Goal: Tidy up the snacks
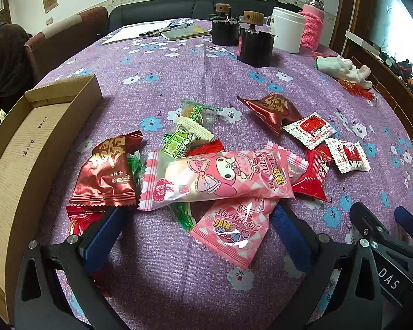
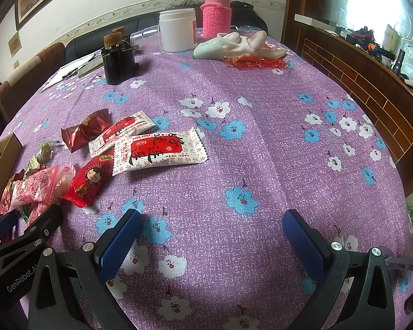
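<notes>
A pile of wrapped snacks lies on the purple flowered tablecloth. In the left wrist view my left gripper (image 1: 198, 228) is open, its blue fingers either side of a small pink My Melody packet (image 1: 231, 231). A longer pink My Melody packet (image 1: 217, 178) lies across just beyond it. A dark red foil packet (image 1: 107, 170) lies to the left, green packets (image 1: 179, 140) behind. An open cardboard box (image 1: 27, 143) stands at the left. My right gripper (image 2: 212, 231) is open and empty over bare cloth, right of a white-and-red packet (image 2: 158, 151) and a red doll packet (image 2: 89, 181).
Two black holders (image 1: 254, 41), a white jar (image 1: 287, 29), a pink-sleeved flask (image 1: 312, 26) and papers (image 1: 140, 31) stand at the far side. White gloves (image 2: 239, 44) lie far right. A wooden ledge (image 2: 371, 82) borders the table's right edge. A person (image 1: 2, 60) sits far left.
</notes>
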`<state>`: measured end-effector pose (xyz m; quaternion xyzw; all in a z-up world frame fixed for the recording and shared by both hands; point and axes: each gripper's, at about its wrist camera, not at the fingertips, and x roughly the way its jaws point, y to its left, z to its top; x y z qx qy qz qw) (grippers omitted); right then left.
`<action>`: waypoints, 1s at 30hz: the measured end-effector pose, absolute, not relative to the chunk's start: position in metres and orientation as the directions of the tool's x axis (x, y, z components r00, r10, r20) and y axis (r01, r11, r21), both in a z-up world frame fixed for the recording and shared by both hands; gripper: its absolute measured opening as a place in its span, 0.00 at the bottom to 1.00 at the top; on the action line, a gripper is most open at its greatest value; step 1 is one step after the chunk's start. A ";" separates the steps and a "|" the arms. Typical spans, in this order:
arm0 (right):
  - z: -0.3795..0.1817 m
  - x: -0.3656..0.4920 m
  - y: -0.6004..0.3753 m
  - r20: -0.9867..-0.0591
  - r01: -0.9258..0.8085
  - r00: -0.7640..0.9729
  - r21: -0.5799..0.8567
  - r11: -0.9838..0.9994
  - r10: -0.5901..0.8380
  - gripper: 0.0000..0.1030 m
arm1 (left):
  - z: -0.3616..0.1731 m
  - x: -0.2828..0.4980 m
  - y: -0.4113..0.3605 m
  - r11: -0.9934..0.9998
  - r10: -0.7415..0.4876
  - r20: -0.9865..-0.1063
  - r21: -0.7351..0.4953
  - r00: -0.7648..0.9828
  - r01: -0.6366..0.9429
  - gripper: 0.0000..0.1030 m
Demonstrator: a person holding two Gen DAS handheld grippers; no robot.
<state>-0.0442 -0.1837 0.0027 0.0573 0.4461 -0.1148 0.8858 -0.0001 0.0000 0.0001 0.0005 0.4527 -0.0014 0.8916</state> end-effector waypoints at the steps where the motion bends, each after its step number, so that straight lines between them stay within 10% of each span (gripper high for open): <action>1: 0.003 -0.044 -0.184 -0.803 0.254 0.576 -0.001 0.967 -0.152 1.00 | 0.000 0.000 0.000 1.000 -0.002 -0.807 0.000 0.590 0.003 1.00; 30: 0.002 -0.044 -0.184 -0.803 0.254 0.576 -0.001 0.967 -0.152 1.00 | 0.000 0.000 0.002 1.000 0.002 -0.807 0.000 0.590 -0.004 1.00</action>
